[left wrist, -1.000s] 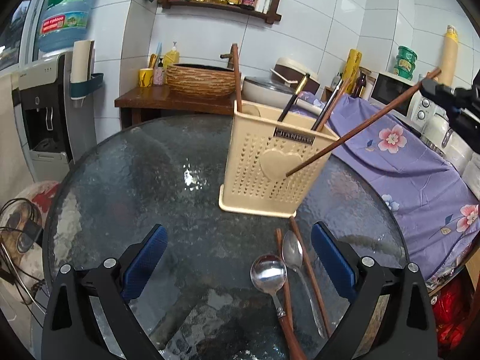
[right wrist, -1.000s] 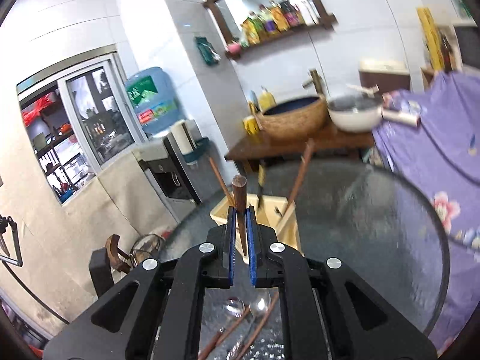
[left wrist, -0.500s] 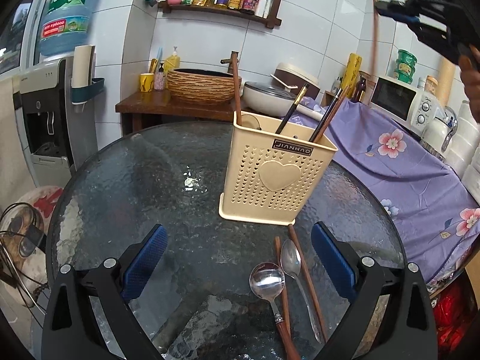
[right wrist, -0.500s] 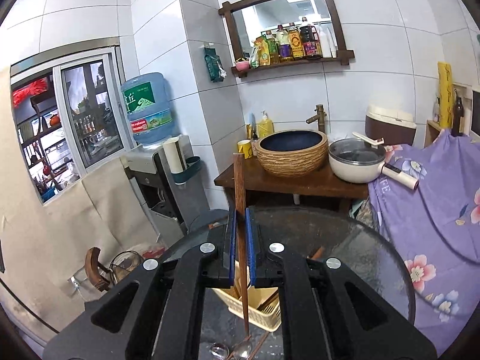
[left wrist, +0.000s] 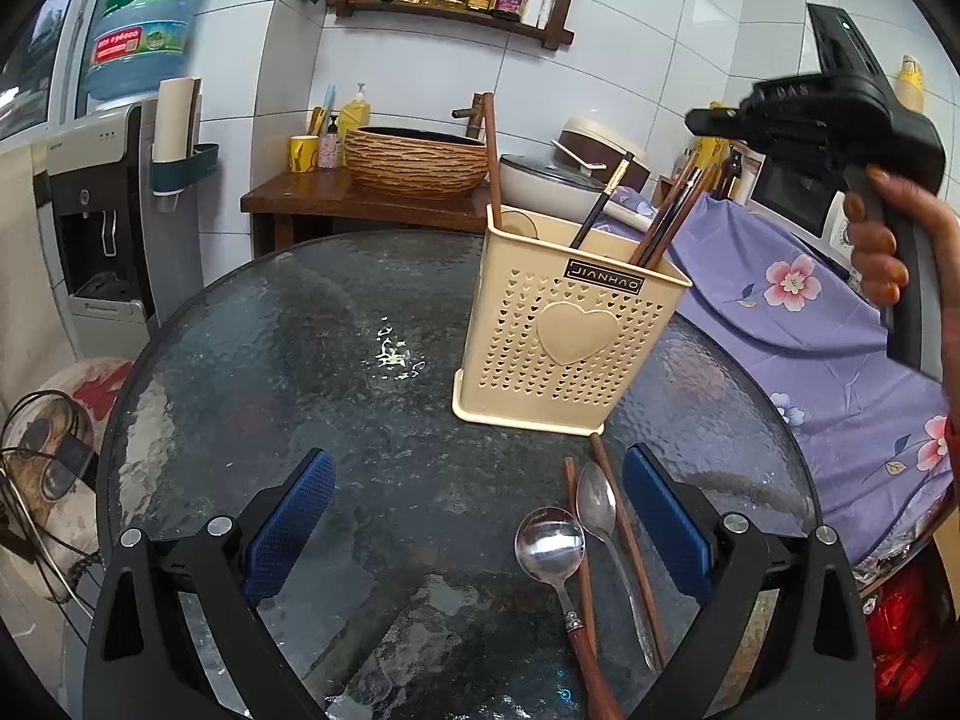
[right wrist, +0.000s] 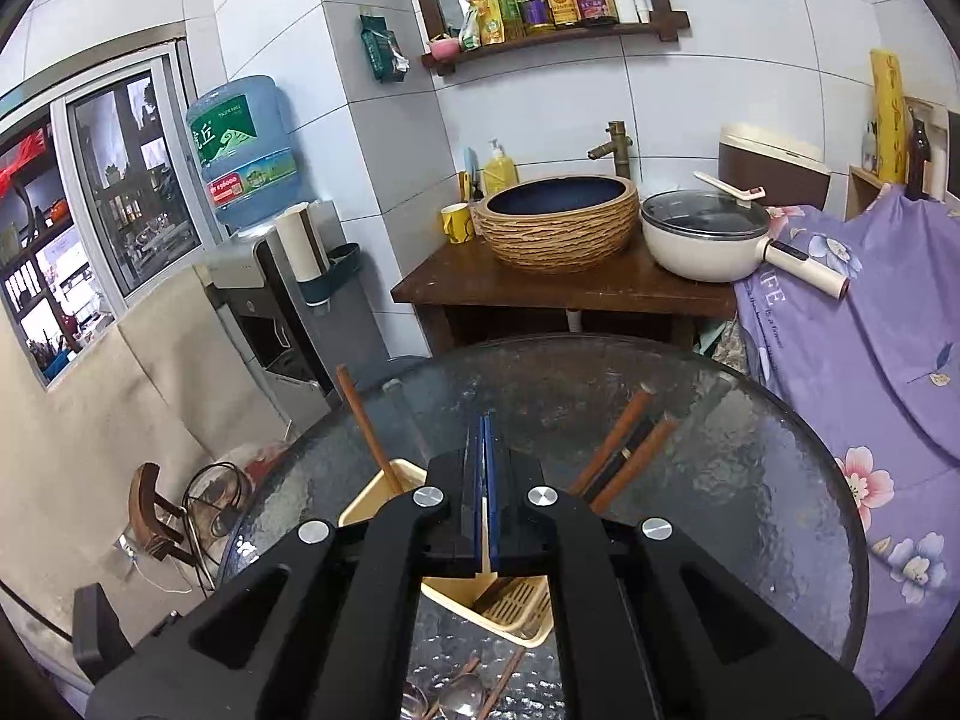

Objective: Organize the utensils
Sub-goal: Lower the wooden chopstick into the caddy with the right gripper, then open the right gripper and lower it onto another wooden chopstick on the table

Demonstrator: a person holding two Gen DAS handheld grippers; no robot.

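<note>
Hovering over the cream utensil holder (right wrist: 510, 600), right gripper (right wrist: 483, 480) is clenched empty; left gripper (left wrist: 474, 516) gapes wide on the glass table (left wrist: 270, 360), two spoons (left wrist: 552, 540) and loose chopsticks (left wrist: 618, 510) between its jaws, holder at 12 o'clock

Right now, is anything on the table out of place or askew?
Yes: two spoons and two loose chopsticks lie flat on the glass table in front of the cream holder, not standing in it. No spill or damage shows.
</note>
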